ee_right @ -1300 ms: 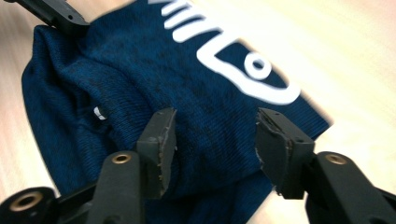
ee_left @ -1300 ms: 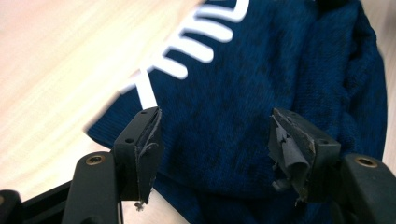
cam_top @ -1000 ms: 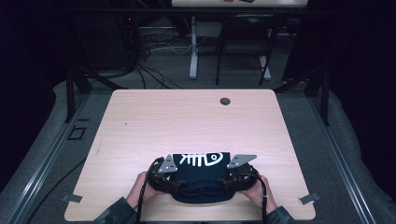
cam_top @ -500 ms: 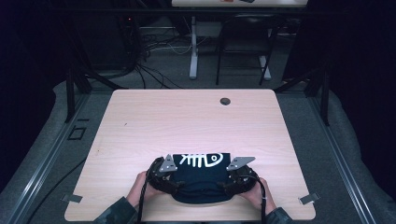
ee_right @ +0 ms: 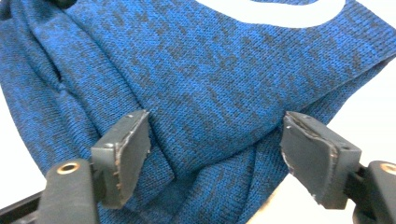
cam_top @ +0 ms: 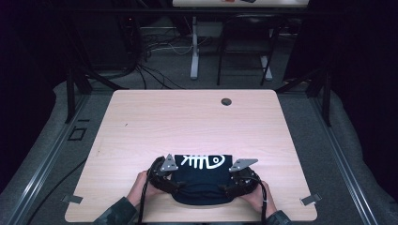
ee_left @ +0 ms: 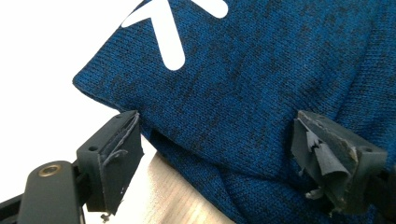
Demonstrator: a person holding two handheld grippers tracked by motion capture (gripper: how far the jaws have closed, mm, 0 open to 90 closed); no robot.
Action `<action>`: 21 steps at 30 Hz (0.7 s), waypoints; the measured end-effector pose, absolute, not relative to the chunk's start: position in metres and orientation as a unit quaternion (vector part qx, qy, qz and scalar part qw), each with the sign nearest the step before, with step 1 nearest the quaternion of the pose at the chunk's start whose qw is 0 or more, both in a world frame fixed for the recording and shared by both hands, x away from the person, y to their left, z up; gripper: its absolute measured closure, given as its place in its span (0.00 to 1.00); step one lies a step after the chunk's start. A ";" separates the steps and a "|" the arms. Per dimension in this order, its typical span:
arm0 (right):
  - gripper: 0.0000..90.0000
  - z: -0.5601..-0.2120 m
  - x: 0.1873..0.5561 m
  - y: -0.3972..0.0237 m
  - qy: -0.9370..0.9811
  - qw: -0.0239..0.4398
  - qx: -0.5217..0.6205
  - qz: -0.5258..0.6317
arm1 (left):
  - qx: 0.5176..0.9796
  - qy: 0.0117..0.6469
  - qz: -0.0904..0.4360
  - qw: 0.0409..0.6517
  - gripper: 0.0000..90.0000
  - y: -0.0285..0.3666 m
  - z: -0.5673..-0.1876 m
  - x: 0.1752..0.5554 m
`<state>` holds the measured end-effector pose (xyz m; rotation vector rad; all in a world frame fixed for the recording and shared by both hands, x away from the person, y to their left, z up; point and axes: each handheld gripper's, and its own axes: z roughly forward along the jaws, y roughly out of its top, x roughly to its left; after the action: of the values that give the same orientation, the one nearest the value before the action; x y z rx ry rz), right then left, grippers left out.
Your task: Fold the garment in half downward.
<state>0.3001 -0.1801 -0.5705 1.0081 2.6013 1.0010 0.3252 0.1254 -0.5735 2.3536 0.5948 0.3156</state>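
A dark blue knitted garment with a white fish-skeleton print lies folded near the table's front edge. My left gripper is at its left side and my right gripper at its right side, each held in a hand. Both pairs of jaws have just been opening. In the left gripper view the gripper stands wide open over a fold of the garment, its pads clear of the fabric. In the right gripper view the gripper is open too, with bunched cloth between the pads, unpressed.
The light wooden table has a round cable hole near its far edge. Dark floor with cables and another desk's legs lie beyond it. Metal rails run along both sides.
In the high view both hands stay at the garment's two sides and hardly shift. The garment lies in the same place.
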 end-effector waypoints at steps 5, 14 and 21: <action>0.16 -0.570 0.300 -0.179 0.872 0.096 0.340 0.338 | 0.902 0.220 0.137 0.347 0.15 0.125 -0.572 0.323; 0.10 -0.556 0.296 -0.182 0.866 0.117 0.334 0.354 | 0.886 0.241 0.140 0.370 0.05 0.132 -0.560 0.322; 0.05 -0.539 0.290 -0.192 0.855 0.135 0.337 0.370 | 0.871 0.259 0.167 0.384 0.02 0.152 -0.545 0.316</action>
<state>0.2900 -0.1925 -0.5393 0.9781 2.4775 1.0733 0.3165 0.1516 -0.5446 2.2195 0.6598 0.4254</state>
